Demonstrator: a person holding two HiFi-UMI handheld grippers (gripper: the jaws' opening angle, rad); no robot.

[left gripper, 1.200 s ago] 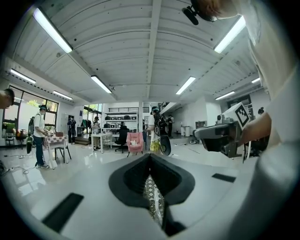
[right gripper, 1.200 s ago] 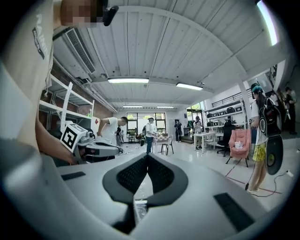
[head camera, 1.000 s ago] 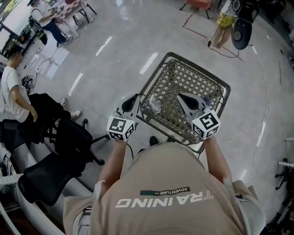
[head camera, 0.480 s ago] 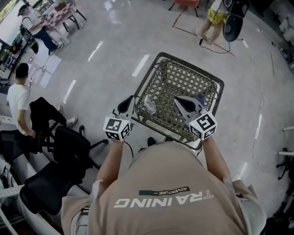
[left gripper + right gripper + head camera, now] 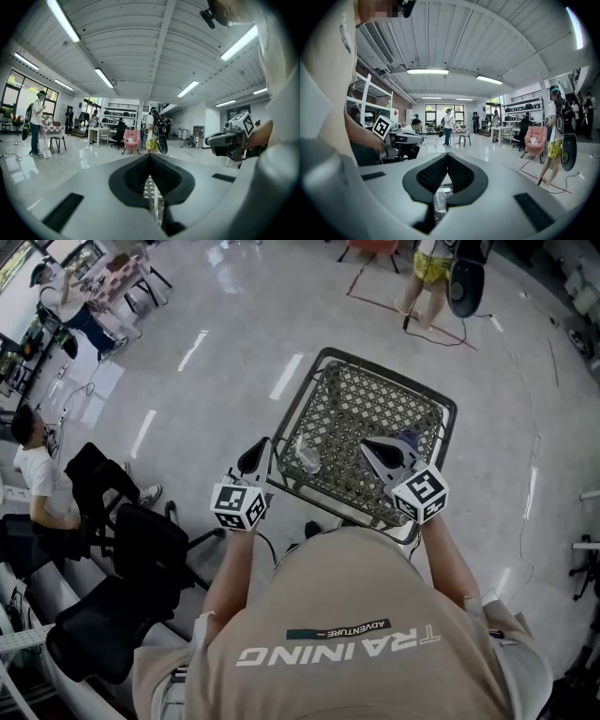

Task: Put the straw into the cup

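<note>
A clear plastic cup [image 5: 307,457] stands near the left front of the metal mesh table [image 5: 375,399]; in the right gripper view the cup [image 5: 439,201] shows low beneath the jaws. My left gripper [image 5: 265,442] hovers at the table's left edge, just left of the cup, jaws shut. My right gripper [image 5: 367,443] is over the mesh to the cup's right, jaws meeting at the tip with nothing seen between them. In the left gripper view a thin pale strip [image 5: 154,206] runs below the shut jaws; I cannot tell whether it is the straw.
A small bluish thing [image 5: 406,439] lies on the mesh beside my right gripper. Black office chairs [image 5: 141,540] stand to my left. People stand farther off on the shiny floor, one beyond the table [image 5: 429,268] and one at the left [image 5: 37,474].
The head view has shifted slightly and the people around have moved. Both grippers stay shut at about the same places by the table's near side.
</note>
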